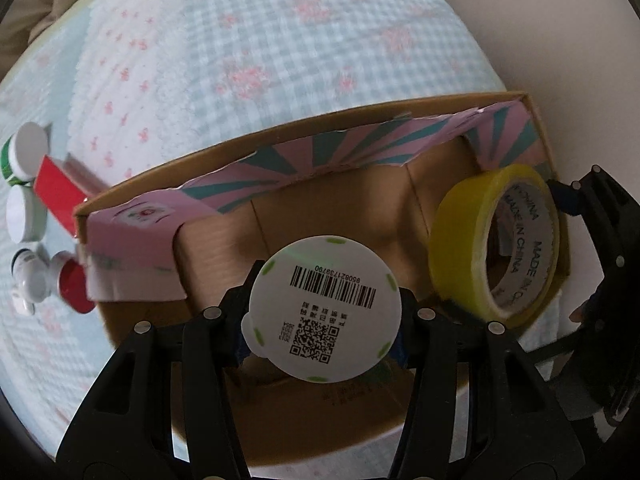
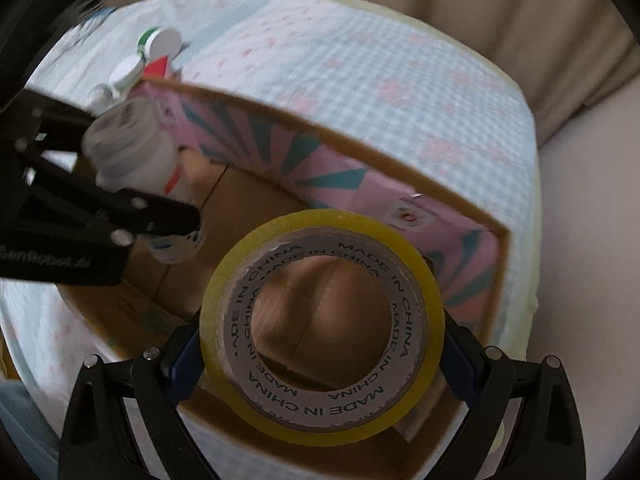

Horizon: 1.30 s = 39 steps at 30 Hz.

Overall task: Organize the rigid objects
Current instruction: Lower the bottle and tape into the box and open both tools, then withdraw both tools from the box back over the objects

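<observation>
A: Left wrist view?
B: The left gripper [image 1: 324,316] clamps a white plastic bottle [image 1: 325,308] above the open cardboard box [image 1: 304,216]; white jars [image 1: 24,216] and a red box [image 1: 54,196] crowd outside its left wall.
A: Right wrist view?
B: The right gripper [image 2: 322,346] pinches a yellow tape roll [image 2: 322,329] over the box's near rim, bottle close at left.
</observation>
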Each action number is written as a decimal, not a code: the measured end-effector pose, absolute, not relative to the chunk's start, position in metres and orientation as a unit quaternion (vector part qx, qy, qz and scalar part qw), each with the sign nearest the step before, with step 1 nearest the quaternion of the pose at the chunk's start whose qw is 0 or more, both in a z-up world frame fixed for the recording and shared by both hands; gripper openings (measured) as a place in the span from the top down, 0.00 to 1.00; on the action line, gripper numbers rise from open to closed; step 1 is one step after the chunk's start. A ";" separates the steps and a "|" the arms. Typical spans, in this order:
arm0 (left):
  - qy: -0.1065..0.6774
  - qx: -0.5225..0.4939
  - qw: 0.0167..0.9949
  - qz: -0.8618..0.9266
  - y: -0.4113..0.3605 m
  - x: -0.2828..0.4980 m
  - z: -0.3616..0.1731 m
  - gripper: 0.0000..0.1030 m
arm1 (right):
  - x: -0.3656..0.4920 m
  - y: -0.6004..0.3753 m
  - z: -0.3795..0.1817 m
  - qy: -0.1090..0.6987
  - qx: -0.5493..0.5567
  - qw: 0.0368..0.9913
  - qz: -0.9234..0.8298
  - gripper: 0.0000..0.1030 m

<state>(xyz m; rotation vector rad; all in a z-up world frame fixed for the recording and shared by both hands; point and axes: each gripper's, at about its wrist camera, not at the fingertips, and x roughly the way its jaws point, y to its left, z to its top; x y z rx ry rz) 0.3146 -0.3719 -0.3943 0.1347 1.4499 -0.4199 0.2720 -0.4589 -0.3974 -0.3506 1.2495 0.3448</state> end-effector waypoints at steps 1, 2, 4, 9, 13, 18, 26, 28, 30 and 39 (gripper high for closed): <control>0.658 0.065 0.726 -0.190 -0.373 0.315 -0.396 0.54 | 0.272 -0.459 -0.401 0.580 -0.161 0.781 0.169 0.07; 0.659 0.073 0.725 -0.189 -0.374 0.316 -0.398 0.54 | 0.272 -0.459 -0.403 0.580 -0.158 0.780 0.175 0.07; 0.659 0.084 0.724 -0.186 -0.374 0.318 -0.401 0.54 | 0.273 -0.459 -0.407 0.578 -0.154 0.781 0.181 0.07; 0.642 0.111 0.736 -0.184 -0.377 0.321 -0.396 0.34 | 0.283 -0.463 -0.414 0.580 -0.146 0.782 0.174 0.06; 0.631 0.106 0.746 -0.183 -0.372 0.321 -0.387 0.00 | 0.292 -0.471 -0.423 0.619 -0.110 0.759 0.171 0.00; 0.637 0.102 0.744 -0.176 -0.364 0.321 -0.391 0.00 | 0.282 -0.475 -0.405 0.570 -0.111 0.794 0.180 0.00; 0.635 0.096 0.747 -0.169 -0.358 0.311 -0.380 0.00 | 0.271 -0.470 -0.401 0.571 -0.113 0.795 0.171 0.00; 0.633 0.093 0.749 -0.172 -0.357 0.308 -0.376 0.00 | 0.266 -0.471 -0.398 0.569 -0.110 0.797 0.170 0.00; 0.629 0.091 0.752 -0.173 -0.357 0.305 -0.370 0.00 | 0.261 -0.468 -0.391 0.565 -0.111 0.800 0.167 0.00; 0.597 0.075 0.778 -0.178 -0.349 0.284 -0.314 0.00 | 0.245 -0.465 -0.347 0.529 -0.132 0.823 0.156 0.00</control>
